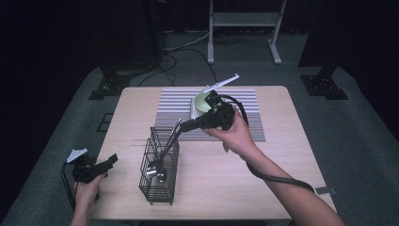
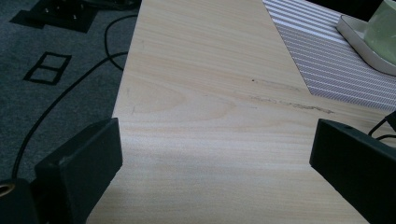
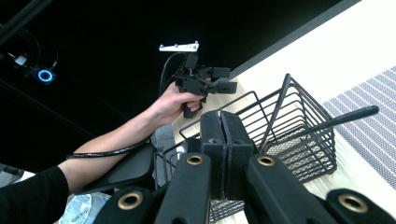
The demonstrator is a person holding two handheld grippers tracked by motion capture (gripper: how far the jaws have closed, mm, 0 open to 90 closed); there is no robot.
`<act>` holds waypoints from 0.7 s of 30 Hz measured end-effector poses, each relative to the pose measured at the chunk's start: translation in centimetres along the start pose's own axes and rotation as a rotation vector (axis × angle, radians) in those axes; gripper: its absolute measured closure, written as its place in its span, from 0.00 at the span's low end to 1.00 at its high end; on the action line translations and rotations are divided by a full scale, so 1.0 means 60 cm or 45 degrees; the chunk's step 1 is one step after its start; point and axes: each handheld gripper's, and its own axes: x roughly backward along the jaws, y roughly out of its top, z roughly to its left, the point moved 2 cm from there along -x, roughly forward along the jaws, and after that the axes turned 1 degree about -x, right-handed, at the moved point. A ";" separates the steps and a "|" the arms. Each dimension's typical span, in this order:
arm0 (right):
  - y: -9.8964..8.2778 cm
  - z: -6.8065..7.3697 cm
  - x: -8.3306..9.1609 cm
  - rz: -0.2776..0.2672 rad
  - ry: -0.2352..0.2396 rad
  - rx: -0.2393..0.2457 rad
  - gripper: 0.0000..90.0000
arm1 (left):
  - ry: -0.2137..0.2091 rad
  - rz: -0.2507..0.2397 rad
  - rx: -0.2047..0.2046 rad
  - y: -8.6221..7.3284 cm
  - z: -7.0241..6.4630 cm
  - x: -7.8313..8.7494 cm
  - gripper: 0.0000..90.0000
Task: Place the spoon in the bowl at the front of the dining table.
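A black wire basket (image 1: 160, 181) (image 3: 303, 144) stands on the wooden table (image 1: 282, 155) near its front. It holds a metal ladle (image 1: 156, 168) and a dark-handled utensil (image 3: 348, 116), whose handles lean out toward the right. My right gripper (image 1: 184, 126) (image 3: 223, 135) hovers just above the basket's rim beside the handle tops, its jaws pressed together with nothing between them. My left gripper (image 1: 112, 161) (image 2: 215, 163) rests at the table's front left corner, open and empty, pointing across bare wood; it is also seen farther off (image 3: 229, 80) in the right gripper view.
A striped placemat (image 1: 174, 106) (image 2: 327, 60) lies at the back middle. A pale green cup (image 1: 203, 101) (image 2: 383, 32) on a white tray (image 2: 351, 29) sits on it, behind my right hand. Dark floor with cables surrounds the table.
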 end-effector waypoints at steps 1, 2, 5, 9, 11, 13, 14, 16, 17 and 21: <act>0.000 0.000 0.002 -0.003 0.001 -0.003 0.99 | 0.000 0.000 0.001 0.000 0.000 0.000 0.01; 0.001 0.000 0.005 -0.006 0.000 -0.005 0.99 | -0.001 0.000 0.001 0.000 0.000 0.000 0.01; 0.001 -0.001 0.012 -0.020 0.005 -0.013 0.99 | 0.000 0.000 0.001 0.000 0.000 0.000 0.01; 0.003 -0.002 0.023 -0.042 0.014 -0.023 0.99 | 0.000 0.000 0.001 0.000 -0.001 -0.001 0.01; 0.003 -0.002 0.032 -0.054 0.011 -0.027 0.99 | 0.000 0.001 -0.001 -0.001 0.000 -0.001 0.01; 0.003 -0.002 0.034 -0.058 0.011 -0.026 0.99 | 0.000 0.002 -0.001 -0.001 0.000 -0.001 0.01; 0.004 -0.002 0.037 -0.063 0.011 -0.029 0.99 | 0.000 0.002 -0.001 -0.001 0.000 -0.001 0.01; 0.003 -0.002 0.043 -0.073 0.014 -0.030 0.99 | 0.000 0.004 -0.003 -0.001 0.000 -0.001 0.01; 0.003 -0.003 0.045 -0.077 0.014 -0.030 0.99 | 0.000 0.004 -0.003 -0.001 0.000 -0.001 0.01; 0.001 -0.004 0.056 -0.088 0.007 -0.035 0.99 | 0.000 0.004 -0.004 -0.001 0.000 -0.001 0.01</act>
